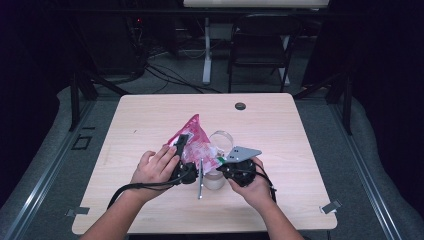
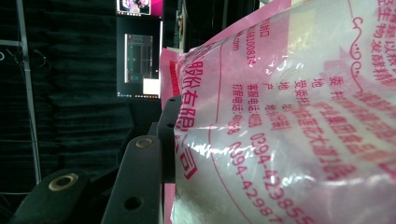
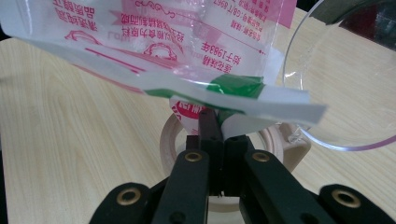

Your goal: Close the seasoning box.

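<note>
High view: one pink bag [image 1: 196,140], two claws

The bag [image 1: 196,141] is pink and clear with red print (one green patch), the table [image 1: 150,120] pale wood-grain.

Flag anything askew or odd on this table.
The clear glass lies tipped on its side by the wooden ring. Both tools hold the pink bag tilted; the right tool pinches its bottom corner. Nothing looks spilled.
</note>
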Demonstrator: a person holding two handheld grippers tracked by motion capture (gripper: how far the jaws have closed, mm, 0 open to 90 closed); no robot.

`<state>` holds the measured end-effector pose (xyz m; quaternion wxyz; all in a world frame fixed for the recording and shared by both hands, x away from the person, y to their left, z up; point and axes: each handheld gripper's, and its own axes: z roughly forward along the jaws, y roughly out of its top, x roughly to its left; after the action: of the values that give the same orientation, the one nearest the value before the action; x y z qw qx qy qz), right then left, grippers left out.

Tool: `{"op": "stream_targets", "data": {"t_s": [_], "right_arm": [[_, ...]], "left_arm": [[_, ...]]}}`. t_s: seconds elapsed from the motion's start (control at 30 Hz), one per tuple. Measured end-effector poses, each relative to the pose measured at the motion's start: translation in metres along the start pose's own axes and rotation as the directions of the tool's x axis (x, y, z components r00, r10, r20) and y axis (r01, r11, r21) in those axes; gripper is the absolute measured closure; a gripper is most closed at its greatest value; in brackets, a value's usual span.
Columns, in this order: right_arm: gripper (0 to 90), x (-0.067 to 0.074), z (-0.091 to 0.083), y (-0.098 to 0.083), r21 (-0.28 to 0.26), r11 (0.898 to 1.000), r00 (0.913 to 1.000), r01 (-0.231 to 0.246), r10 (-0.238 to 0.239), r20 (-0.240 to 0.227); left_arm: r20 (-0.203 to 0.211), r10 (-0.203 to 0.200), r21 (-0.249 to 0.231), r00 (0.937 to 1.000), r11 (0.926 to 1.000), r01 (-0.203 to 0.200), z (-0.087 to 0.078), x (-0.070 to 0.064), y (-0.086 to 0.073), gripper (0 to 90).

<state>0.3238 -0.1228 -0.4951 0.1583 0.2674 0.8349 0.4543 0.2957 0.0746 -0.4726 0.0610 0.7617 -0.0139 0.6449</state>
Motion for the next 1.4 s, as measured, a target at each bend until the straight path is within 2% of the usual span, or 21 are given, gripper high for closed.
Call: {"op": "stream_targets", "data": {"t_s": [0.63, 0.73, 0.87, 0.97, 1.03, 1.4], "right_arm": [[90.0, 0.000, 0.001, 0.000, 0.001, 1.000, 1.0000, -0.001, 0.001, 0.002], [90.0, -0.001, 0.001, 0.000, 0.003, 1.000, 1.0000, -0.001, 0.001, 0.000], [90.0, -0.001, 0.001, 0.000, 0.004, 1.000, 1.0000, -0.001, 0.001, -0.002], [90.0, -0.001, 0.001, -0.001, 0.005, 1.000, 1.0000, -0.003, 0.003, 0.001], [90.0, -0.001, 0.001, -0.001, 0.006, 1.000, 1.0000, -0.005, 0.005, 0.000], [90.0, -0.002, 0.002, -0.001, 0.007, 1.000, 1.0000, -0.007, 0.007, -0.005]], "left_arm": [[0.004, 0.009, 0.001, 0.9999, 1.0000, -0.009, 0.001, 0.002, 0.003, 64.0], [0.000, 0.010, -0.017, 1.0000, 0.9998, -0.010, 0.002, 0.002, 0.004, 64.0], [0.005, 0.017, -0.002, 0.9998, 0.9999, -0.017, 0.001, 0.003, 0.006, 64.0], [0.002, 0.013, -0.018, 0.9999, 0.9997, -0.013, 0.002, 0.002, 0.007, 64.0], [0.007, 0.020, -0.003, 0.9998, 0.9998, -0.020, 0.001, 0.002, 0.008, 63.9], [0.012, 0.021, -0.008, 0.9997, 0.9997, -0.021, 0.000, 0.004, 0.011, 64.0]]}}
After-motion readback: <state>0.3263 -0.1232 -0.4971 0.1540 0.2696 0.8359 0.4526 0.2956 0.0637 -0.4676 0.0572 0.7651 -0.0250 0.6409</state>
